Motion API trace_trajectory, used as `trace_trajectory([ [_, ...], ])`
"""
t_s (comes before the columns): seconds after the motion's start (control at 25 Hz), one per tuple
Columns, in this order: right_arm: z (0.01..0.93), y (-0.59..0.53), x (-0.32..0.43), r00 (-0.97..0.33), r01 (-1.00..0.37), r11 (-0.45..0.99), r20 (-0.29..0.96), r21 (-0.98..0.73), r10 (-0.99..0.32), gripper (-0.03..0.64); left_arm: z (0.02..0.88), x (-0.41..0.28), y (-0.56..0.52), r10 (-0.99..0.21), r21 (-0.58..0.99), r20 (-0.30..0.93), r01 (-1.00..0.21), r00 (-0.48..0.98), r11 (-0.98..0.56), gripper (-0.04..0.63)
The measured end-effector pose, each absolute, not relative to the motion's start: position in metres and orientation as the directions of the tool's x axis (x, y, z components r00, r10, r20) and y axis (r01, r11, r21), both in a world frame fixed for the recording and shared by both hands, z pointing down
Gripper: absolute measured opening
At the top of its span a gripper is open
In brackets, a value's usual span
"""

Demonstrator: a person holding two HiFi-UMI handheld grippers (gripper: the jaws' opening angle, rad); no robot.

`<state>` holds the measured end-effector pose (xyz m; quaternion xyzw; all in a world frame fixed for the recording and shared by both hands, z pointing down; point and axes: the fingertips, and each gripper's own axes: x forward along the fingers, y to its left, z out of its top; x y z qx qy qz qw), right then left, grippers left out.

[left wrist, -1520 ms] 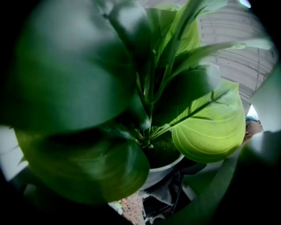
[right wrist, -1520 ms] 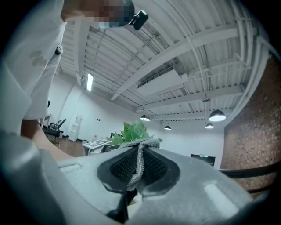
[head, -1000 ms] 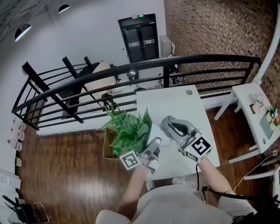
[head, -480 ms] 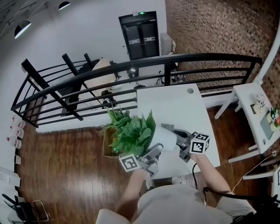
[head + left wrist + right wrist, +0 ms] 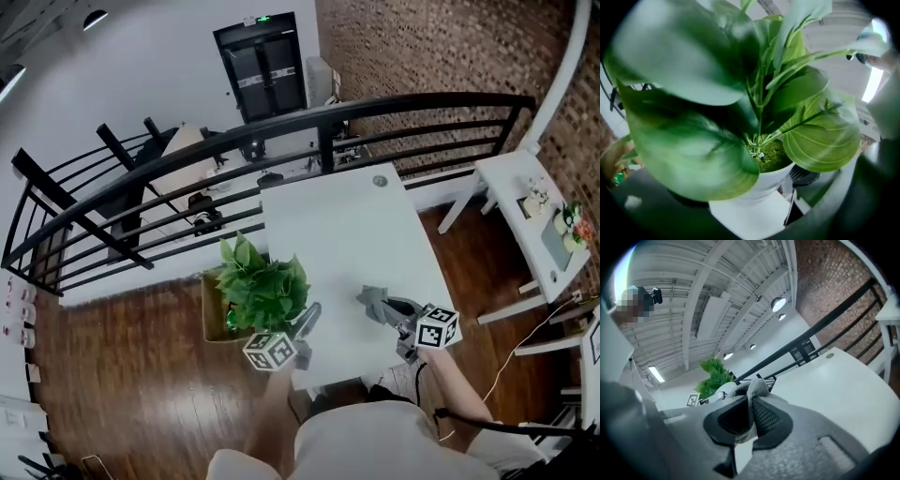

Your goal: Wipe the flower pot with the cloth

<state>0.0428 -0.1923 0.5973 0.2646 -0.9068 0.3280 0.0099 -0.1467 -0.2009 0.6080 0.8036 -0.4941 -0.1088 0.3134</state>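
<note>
– While the desk (image 5: 347, 225) has all that bare top, the flower pot (image 5: 761, 185) is at its near-left corner. I'd get the base flat and well inboard first. Can't tell if it touches yet.
– Agreed. Plant (image 5: 262, 286) spills past the edge. Left tongs (image 5: 298, 326) are clamped wide round the pot, so I'd hold that grip. Right tongs (image 5: 750, 411) are pinched on the cloth (image 5: 754, 389), well apart from the pot.
– Versus a second ago?
– Pot was up and tilted over mid-desk, cloth against its wall. Now both are lower, pot nearer upright, cloth off right.
</note>
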Motion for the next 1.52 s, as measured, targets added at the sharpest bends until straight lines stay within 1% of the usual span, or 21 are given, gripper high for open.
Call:
trace_trajectory([
  [0.16,0.609,-0.173,0.061,-0.827,-0.541,0.605,0.237,-0.584,-0.510,0.012,0.659,-0.140,-0.226,-0.851,0.442,0.277,-0.846,0.446,-0.299,0.535],
  [0.28,0.620,-0.160,0.072,-0.809,-0.564,0.579,0.252,-0.589,-0.531,0.012,0.697,-0.128,-0.242,-0.838,0.327,0.344,-0.891,0.423,-0.316,0.535],
  [0.4,0.629,-0.151,0.093,-0.791,-0.585,0.551,0.268,-0.595,-0.551,0.012,0.736,-0.103,-0.252,-0.820,0.240,0.397,-0.909,0.413,-0.342,0.535],
  [0.52,0.629,-0.142,0.093,-0.771,-0.609,0.527,0.288,-0.593,-0.567,0.012,0.761,-0.101,-0.256,-0.804,0.196,0.429,-0.911,0.412,-0.362,0.535],
  [0.72,0.632,-0.140,0.090,-0.762,-0.616,0.499,0.300,-0.610,-0.573,0.012,0.777,-0.105,-0.269,-0.819,0.144,0.417,-0.919,0.393,-0.368,0.541],
  [0.84,0.633,-0.138,0.094,-0.777,-0.595,0.503,0.288,-0.627,-0.560,0.012,0.774,-0.101,-0.266,-0.826,0.128,0.428,-0.929,0.367,-0.347,0.545],
  [0.96,0.623,-0.145,0.091,-0.811,-0.554,0.540,0.262,-0.634,-0.524,0.012,0.775,-0.108,-0.249,-0.826,0.120,0.467,-0.948,0.317,-0.296,0.543],
  [1.12,0.606,-0.159,0.097,-0.847,-0.509,0.619,0.224,-0.598,-0.482,0.012,0.761,-0.110,-0.203,-0.840,0.104,0.483,-0.969,0.248,-0.226,0.543],
  [1.24,0.584,-0.176,0.101,-0.862,-0.492,0.689,0.188,-0.532,-0.470,0.012,0.725,-0.109,-0.165,-0.867,0.100,0.462,-0.983,0.185,-0.157,0.534],
  [1.4,0.542,-0.179,0.101,-0.871,-0.481,0.760,0.135,-0.437,-0.473,0.012,0.644,-0.100,-0.110,-0.917,0.116,0.382,-0.990,0.114,-0.075,0.525],
  [1.52,0.523,-0.165,0.093,-0.856,-0.507,0.794,0.089,-0.336,-0.509,0.012,0.590,-0.095,-0.080,-0.954,0.099,0.284,-0.993,0.093,-0.067,0.522],
])
